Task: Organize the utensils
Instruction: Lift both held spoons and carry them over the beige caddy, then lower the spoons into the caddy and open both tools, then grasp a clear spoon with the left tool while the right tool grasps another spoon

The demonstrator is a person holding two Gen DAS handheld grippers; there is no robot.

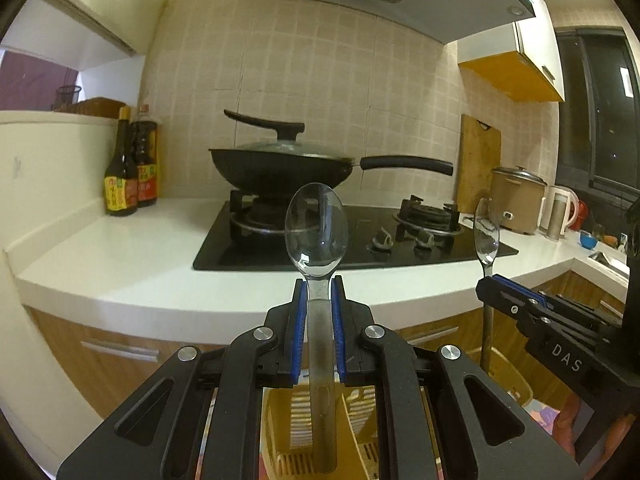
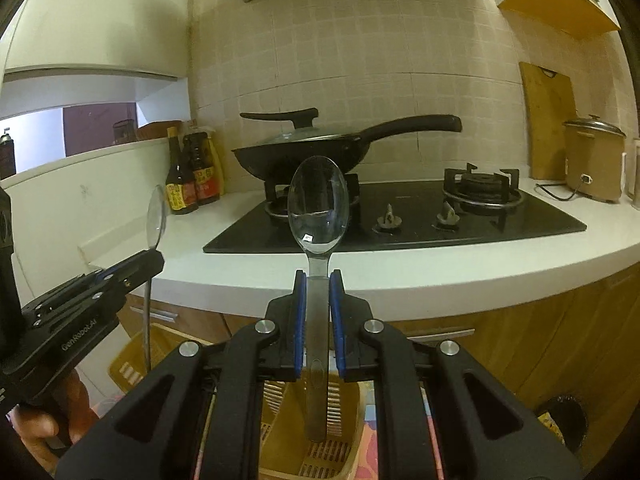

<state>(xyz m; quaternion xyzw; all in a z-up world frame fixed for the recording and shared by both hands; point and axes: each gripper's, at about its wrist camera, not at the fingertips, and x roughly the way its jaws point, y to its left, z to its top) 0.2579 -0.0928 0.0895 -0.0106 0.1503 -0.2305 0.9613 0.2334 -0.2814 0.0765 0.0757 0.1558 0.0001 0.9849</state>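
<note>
Ahead of me the white counter [image 1: 120,256] lies bare along its front edge and on its left stretch, so I could pass there. Further back the black stove [image 2: 400,224] fills the middle, with a lidded wok [image 1: 280,164] on its left burner. Two sauce bottles [image 1: 130,168] block the left rear corner. Below my grippers stands a yellow slotted basket [image 2: 340,400].

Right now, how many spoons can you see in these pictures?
2. One spoon is clamped upright in the left gripper. The other spoon is clamped upright in the right gripper. The yellow basket below may hide more.
</note>
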